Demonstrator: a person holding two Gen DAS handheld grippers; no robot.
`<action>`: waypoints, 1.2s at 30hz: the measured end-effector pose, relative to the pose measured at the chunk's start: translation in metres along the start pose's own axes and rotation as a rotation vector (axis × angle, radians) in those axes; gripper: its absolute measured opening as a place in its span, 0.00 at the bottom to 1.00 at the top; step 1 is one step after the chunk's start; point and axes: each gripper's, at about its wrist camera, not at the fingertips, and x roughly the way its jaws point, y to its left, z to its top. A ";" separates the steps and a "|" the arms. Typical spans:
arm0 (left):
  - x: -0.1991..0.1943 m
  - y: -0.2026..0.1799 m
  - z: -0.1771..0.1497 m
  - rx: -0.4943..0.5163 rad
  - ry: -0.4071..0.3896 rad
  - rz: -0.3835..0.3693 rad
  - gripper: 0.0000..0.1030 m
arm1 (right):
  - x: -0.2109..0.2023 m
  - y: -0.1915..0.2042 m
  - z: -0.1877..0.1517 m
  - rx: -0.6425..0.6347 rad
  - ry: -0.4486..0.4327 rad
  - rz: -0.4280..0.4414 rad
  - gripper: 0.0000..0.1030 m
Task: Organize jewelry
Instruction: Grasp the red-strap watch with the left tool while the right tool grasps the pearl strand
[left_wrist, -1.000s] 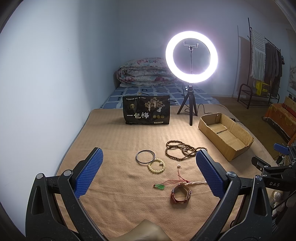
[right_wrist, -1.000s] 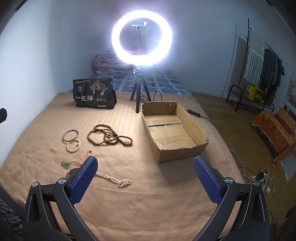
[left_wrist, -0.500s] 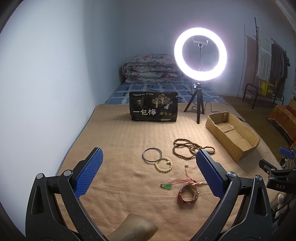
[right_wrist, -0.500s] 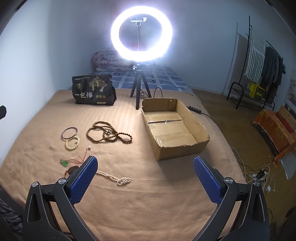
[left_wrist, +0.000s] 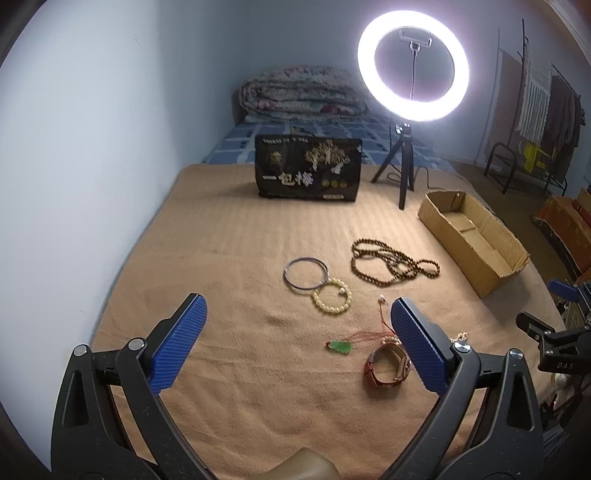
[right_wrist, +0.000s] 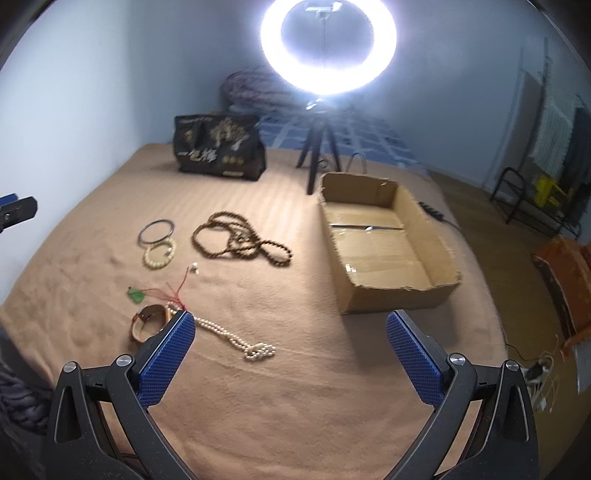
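Tan blanket (right_wrist: 295, 406) covers the bed, and above its near edge both the left gripper (left_wrist: 297, 343) and the right gripper (right_wrist: 290, 350) hang spread wide, holding nothing. Nearest lie a brown leather watch (left_wrist: 388, 365), a green pendant (left_wrist: 340, 346) on red cord and a pearl strand (right_wrist: 236, 338), tangled close enough that lifting one could drag another. Beyond rest a cream bead bracelet (left_wrist: 331, 297) touching a metal bangle (left_wrist: 306, 273), a looped brown bead necklace (right_wrist: 240, 240), and the empty cardboard box (right_wrist: 436, 295).

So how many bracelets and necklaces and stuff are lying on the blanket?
Necklaces: 3, the brown bead strand, the pearl strand, the red cord with green pendant
Bracelets: 2, the metal bangle, the cream bead bracelet
Watches: 1, the brown-strap watch
Total: 6
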 end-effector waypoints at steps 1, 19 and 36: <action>0.004 -0.001 0.000 0.002 0.017 -0.009 0.90 | 0.003 0.001 0.001 -0.012 0.004 0.009 1.00; 0.096 -0.047 -0.044 0.032 0.447 -0.221 0.45 | 0.083 0.040 -0.009 -0.348 0.252 0.255 0.64; 0.131 -0.058 -0.057 0.036 0.536 -0.241 0.31 | 0.137 0.064 -0.012 -0.440 0.363 0.303 0.51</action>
